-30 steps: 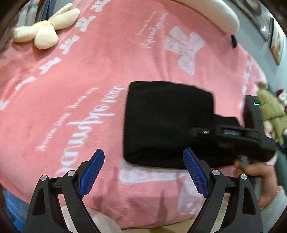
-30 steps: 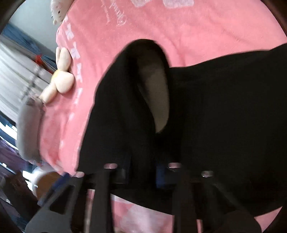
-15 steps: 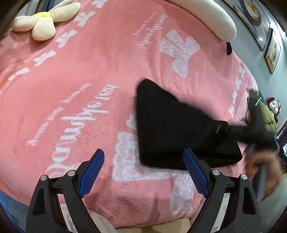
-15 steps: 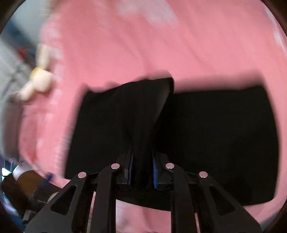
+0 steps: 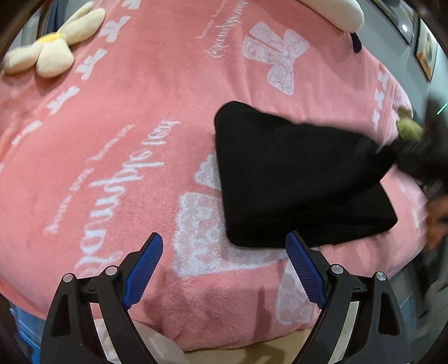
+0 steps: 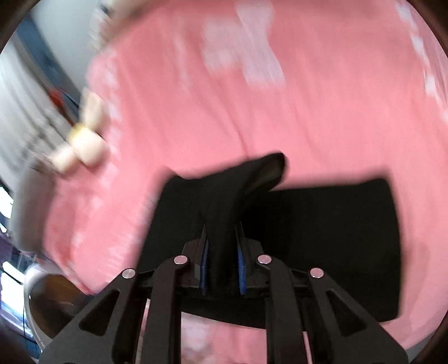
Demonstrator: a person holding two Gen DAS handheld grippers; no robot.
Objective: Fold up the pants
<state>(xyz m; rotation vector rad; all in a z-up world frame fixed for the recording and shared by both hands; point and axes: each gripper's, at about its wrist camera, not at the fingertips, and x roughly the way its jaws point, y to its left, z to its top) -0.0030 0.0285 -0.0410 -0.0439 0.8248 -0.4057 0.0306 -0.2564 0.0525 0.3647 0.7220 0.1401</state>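
Note:
The black pants (image 5: 296, 179) lie folded on the pink blanket (image 5: 134, 117), right of centre in the left wrist view. My left gripper (image 5: 224, 268) is open and empty, hovering near the blanket's front edge, just in front of the pants. My right gripper (image 6: 222, 260) is shut on the pants' upper layer (image 6: 229, 201) and holds it lifted above the flat lower layer (image 6: 336, 238). In the left wrist view the right gripper (image 5: 420, 156) is a dark blur at the pants' right end.
A cream flower-shaped plush (image 5: 53, 47) lies at the blanket's far left. A cream pillow (image 5: 336, 11) lies at the far edge. A small olive plush toy (image 5: 408, 128) sits at the right edge. A white round object (image 6: 42, 302) stands beside the bed.
My right gripper has pulled the pants' upper layer up and back toward the right, so the fold opens into a raised wedge. The left gripper stays open and has barely moved.

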